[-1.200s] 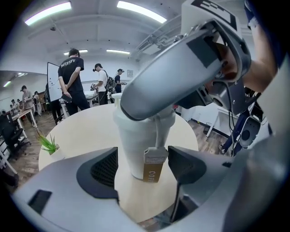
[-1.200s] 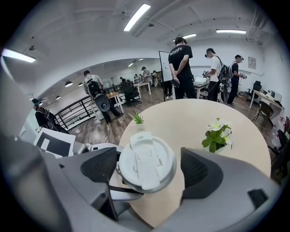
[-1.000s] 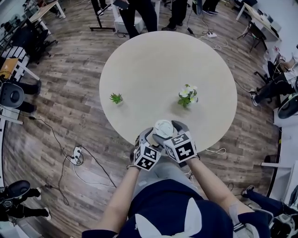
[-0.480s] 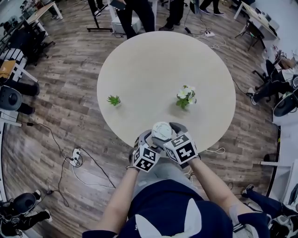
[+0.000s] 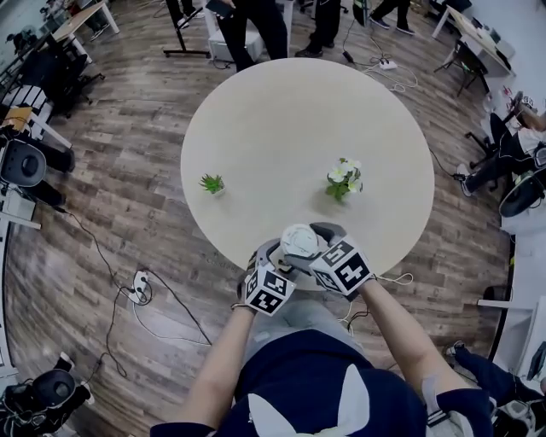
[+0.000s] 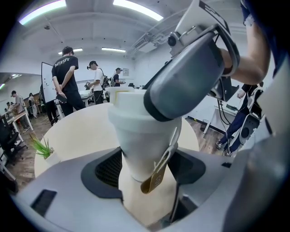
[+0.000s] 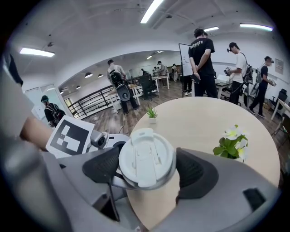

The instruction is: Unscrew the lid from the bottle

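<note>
my left gripper [image 6: 145,170] jaws pinch the white tapered bottle [image 6: 138,136]; my right gripper [image 7: 152,171] jaws, just tightened, clamp its round white lid [image 7: 146,157]. i'd twist squarely, bottle steady.

In the left gripper view the right gripper [image 6: 190,77], whose jaws have just been closing with the lid [image 6: 121,97] between them, covers most of that lid at upper right. At the bottom of the same view the left gripper [image 6: 145,170] cuts off the foot of the bottle [image 6: 136,140]. The print on the brown tag [image 6: 152,182] is too blurred to read. Low in the head view, both grippers and the lid hide the bottle's body. The people [image 5: 256,26] at that view's top edge are cut off above the legs.
</note>
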### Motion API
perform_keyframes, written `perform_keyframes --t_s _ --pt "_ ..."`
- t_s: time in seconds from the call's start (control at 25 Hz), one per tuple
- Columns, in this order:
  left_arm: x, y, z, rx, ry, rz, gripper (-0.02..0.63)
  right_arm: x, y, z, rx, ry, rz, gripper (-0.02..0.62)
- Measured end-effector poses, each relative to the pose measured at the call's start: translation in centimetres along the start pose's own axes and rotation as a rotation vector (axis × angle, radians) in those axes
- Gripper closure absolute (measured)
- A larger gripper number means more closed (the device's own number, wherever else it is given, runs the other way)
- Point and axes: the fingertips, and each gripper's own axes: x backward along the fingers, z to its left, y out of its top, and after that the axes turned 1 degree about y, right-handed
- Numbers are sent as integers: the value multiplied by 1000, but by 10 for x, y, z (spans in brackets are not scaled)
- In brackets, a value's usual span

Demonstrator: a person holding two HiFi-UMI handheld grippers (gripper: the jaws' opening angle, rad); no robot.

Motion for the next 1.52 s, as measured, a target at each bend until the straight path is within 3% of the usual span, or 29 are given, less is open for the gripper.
perform_keyframes --t_s 0.28,0.6,0.92,1.08,1.16,1.24,1.4,1.52 --pt "-1 1 -2 -2 -4 2 284 -1 -3 4 248 194 142 198" --pt "0 0 -4 -4 -12 3 285 0 -9 15 558 373 386 198" --pt "1 0 -6 -11 -15 8 287 3 -19 15 814 382 612 198" --pt "0 0 -6 0 -15 14 287 3 -18 16 869 386 607 196" --pt "-1 0 -5 2 -17 18 287 2 -16 17 865 373 546 190" --pt "-1 -1 -4 2 -17 20 287 0 -13 18 791 358 473 186" --pt "-3 -3 -4 6 -17 24 287 3 3 23 507 333 230 173" --pt "-2 -3 -4 10 -19 23 287 3 19 25 344 234 54 138"
